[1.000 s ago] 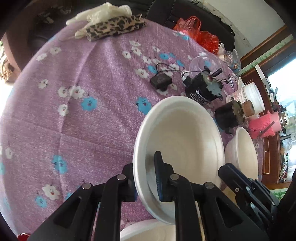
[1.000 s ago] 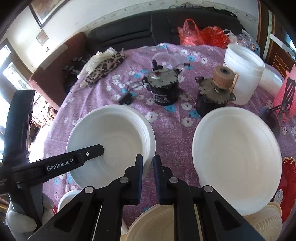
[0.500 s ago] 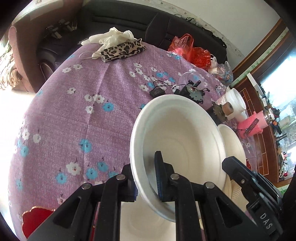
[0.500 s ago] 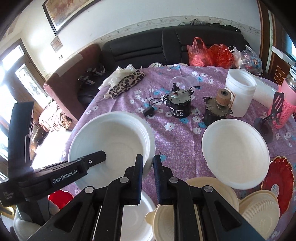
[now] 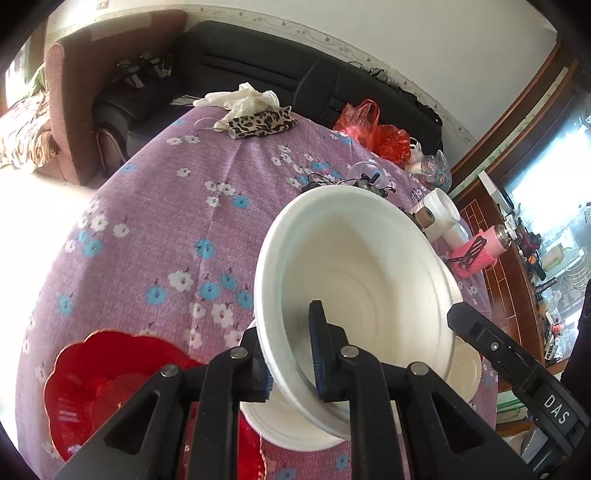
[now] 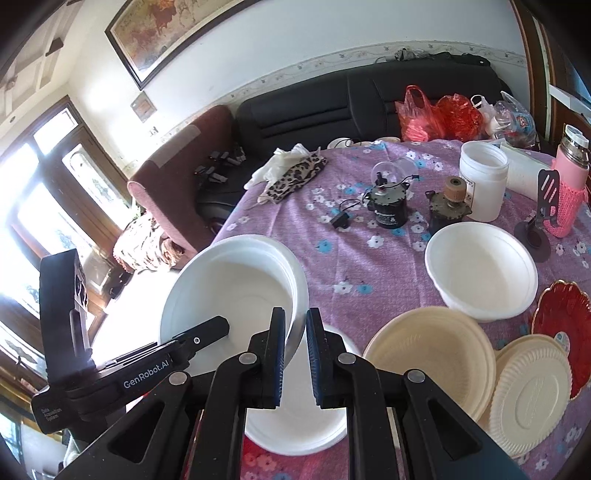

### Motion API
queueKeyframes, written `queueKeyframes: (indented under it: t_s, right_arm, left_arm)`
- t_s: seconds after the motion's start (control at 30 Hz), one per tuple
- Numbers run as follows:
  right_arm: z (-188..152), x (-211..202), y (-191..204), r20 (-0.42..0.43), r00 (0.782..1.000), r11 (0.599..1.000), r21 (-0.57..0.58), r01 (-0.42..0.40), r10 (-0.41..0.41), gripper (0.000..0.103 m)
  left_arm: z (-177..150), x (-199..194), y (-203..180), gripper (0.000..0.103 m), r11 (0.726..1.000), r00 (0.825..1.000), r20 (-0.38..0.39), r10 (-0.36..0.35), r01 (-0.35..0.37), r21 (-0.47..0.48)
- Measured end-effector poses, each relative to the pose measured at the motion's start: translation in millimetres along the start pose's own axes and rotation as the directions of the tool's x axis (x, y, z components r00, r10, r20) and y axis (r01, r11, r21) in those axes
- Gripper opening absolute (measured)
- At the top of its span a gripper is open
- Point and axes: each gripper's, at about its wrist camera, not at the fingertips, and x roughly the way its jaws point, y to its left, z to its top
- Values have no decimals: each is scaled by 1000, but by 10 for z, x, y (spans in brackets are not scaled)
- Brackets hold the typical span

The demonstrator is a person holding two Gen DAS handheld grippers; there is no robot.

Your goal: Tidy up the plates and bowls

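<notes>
Two hand-held grippers, left (image 5: 291, 350) and right (image 6: 295, 354), clamp one white bowl's (image 6: 236, 284) rim; lower it level onto the bowl beneath (image 6: 295, 432).

At the top of your left view a black sofa (image 5: 258, 79) runs along the wall, with a maroon armchair (image 5: 74, 92) in the upper left. On the purple flowered tablecloth (image 5: 147, 221) you have a leopard-print pouch (image 5: 262, 123) under white gloves (image 5: 240, 98). In your right view, red plastic bags (image 6: 439, 114) sit top right, two small motors (image 6: 388, 205) stand mid-frame beside a white plastic jar (image 6: 484, 179), and a pink flask (image 6: 569, 184) is at the right edge. A framed painting (image 6: 177, 33) hangs upper left.
</notes>
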Motion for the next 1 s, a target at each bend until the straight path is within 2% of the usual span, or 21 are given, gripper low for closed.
queueKeyframes:
  t_s: [0.23,0.47,1.0]
  right_arm:
    - [-235,-139,184,-11,999,999,-2,-49,49,14]
    - [-484,-131,330,-43,995,996,6,-91,92,15]
    - [-892,249,693,-133,982,991,2,-137,136,16]
  left_arm:
    - [-280,-227,168,15,1000,999,31,11,-10,-27]
    - [-523,-426,317,15,998,995,74,66,-64,-26]
    - [-934,-600,850,15,984,976,134,173,-166,-60]
